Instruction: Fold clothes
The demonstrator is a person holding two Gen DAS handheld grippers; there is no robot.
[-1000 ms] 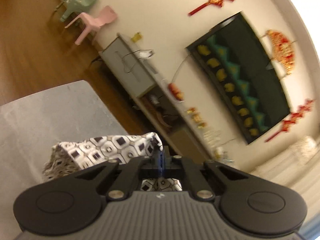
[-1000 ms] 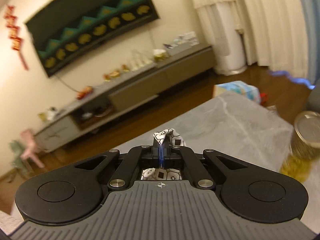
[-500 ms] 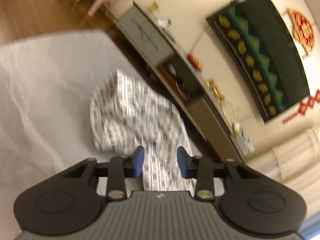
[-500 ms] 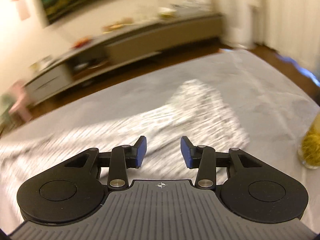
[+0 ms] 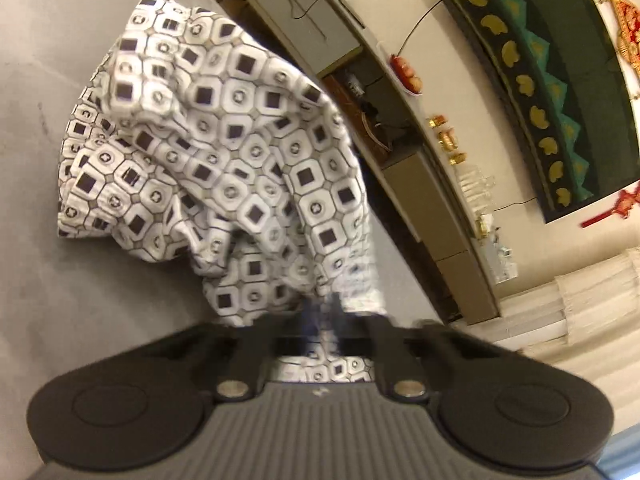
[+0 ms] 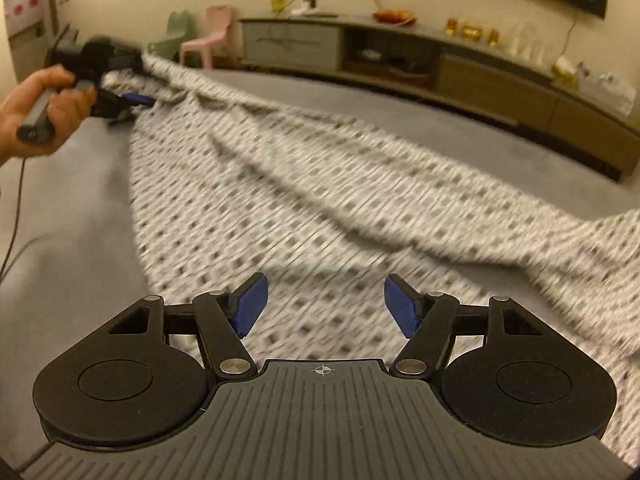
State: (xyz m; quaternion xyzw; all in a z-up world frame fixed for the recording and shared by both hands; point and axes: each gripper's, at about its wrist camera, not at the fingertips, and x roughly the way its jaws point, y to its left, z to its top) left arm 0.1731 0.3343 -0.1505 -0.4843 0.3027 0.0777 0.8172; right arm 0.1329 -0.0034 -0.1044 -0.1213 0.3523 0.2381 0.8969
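The white garment with dark squares (image 5: 224, 168) lies partly bunched on the grey table (image 5: 48, 288). My left gripper (image 5: 322, 316) is shut on its near edge and lifts it; the fingers are blurred. In the right wrist view the same garment (image 6: 320, 200) stretches across the table (image 6: 60, 220) from the left gripper (image 6: 120, 100) at the far left down to the right. My right gripper (image 6: 324, 306) is open and empty just above the cloth.
A long low TV cabinet (image 6: 400, 60) runs along the wall beyond the table's far edge, with a dark wall panel (image 5: 540, 80) above it. Pink and green chairs (image 6: 204, 36) stand at the back left. A cable hangs at the left edge.
Both grippers had opened half a second ago. Now the left has shut on the garment's edge and lifts it, while the right has opened wider and dropped close over the cloth.
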